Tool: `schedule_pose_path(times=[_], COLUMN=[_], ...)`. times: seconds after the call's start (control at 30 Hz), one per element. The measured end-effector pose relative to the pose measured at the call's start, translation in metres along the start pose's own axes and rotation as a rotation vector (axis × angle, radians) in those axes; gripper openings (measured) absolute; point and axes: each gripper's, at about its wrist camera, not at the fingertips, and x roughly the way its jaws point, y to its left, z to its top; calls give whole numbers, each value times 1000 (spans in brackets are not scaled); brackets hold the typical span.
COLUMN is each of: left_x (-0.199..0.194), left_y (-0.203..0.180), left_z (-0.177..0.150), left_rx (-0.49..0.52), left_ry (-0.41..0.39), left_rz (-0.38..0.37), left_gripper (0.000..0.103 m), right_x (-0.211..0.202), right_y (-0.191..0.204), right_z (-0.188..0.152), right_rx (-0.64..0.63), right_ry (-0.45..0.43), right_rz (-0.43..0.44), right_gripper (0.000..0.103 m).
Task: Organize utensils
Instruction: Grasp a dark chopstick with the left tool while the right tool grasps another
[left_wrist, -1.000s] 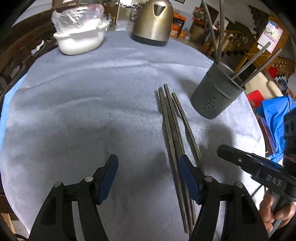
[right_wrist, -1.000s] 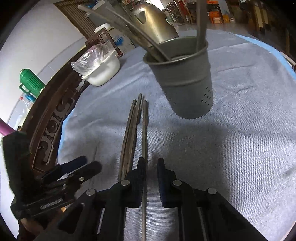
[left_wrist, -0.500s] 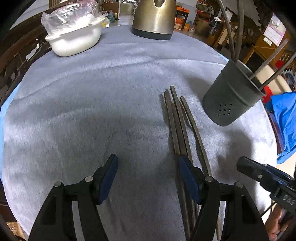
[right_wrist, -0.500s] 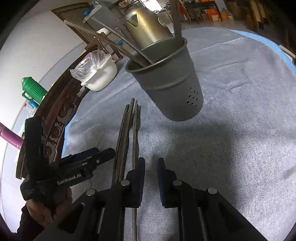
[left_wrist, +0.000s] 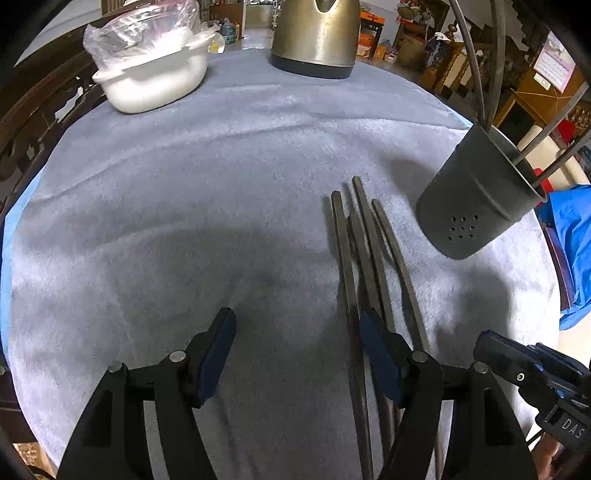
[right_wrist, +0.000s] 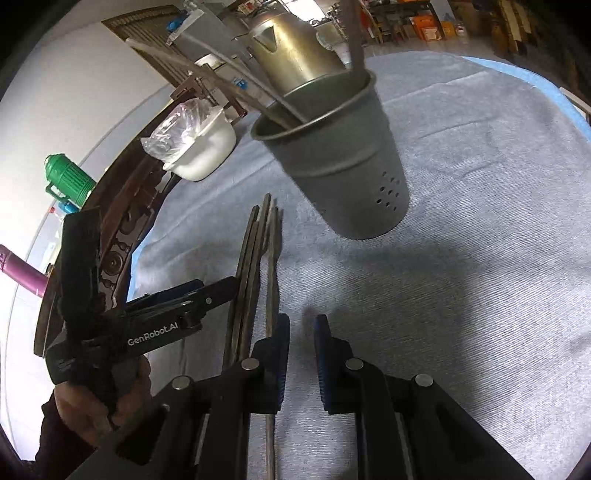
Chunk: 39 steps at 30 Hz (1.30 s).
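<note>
Several dark metal chopsticks (left_wrist: 364, 251) lie side by side on the grey cloth; they also show in the right wrist view (right_wrist: 255, 258). A grey perforated metal utensil cup (left_wrist: 476, 206) stands to their right with several chopsticks in it, and shows in the right wrist view (right_wrist: 343, 162). My left gripper (left_wrist: 295, 350) is open and empty, its right finger over the chopsticks. My right gripper (right_wrist: 301, 354) has its jaws a narrow gap apart and holds nothing; one chopstick (right_wrist: 271, 266) runs under its left finger.
A white bowl covered in plastic (left_wrist: 151, 70) and a brass kettle (left_wrist: 316, 33) stand at the table's far side. A dark wooden chair back (right_wrist: 122, 229) lines the left edge. A blue cloth (left_wrist: 570, 236) lies off the right edge.
Both grippers have moved forward along the chopsticks toward the cup. The right gripper's jaws have opened slightly. The chopsticks have not moved.
</note>
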Motion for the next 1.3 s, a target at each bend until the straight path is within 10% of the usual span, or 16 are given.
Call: schedule_pose_path(times=[0.7, 1.0, 1.3], left_x=[-10, -5, -21], left_y=[12, 10, 28], left_z=[-5, -5, -9], left_rx=[-80, -34, -105], left_ry=[21, 17, 7], left_rz=[-68, -57, -117], left_gripper=[65, 9, 9], right_x=[23, 21, 22], right_y=[15, 22, 10], right_z=[-12, -8, 8], right_rx=[-45, -71, -16], right_ry=[107, 168, 134], right_rz=[-76, -91, -86], right_gripper=[6, 9, 9])
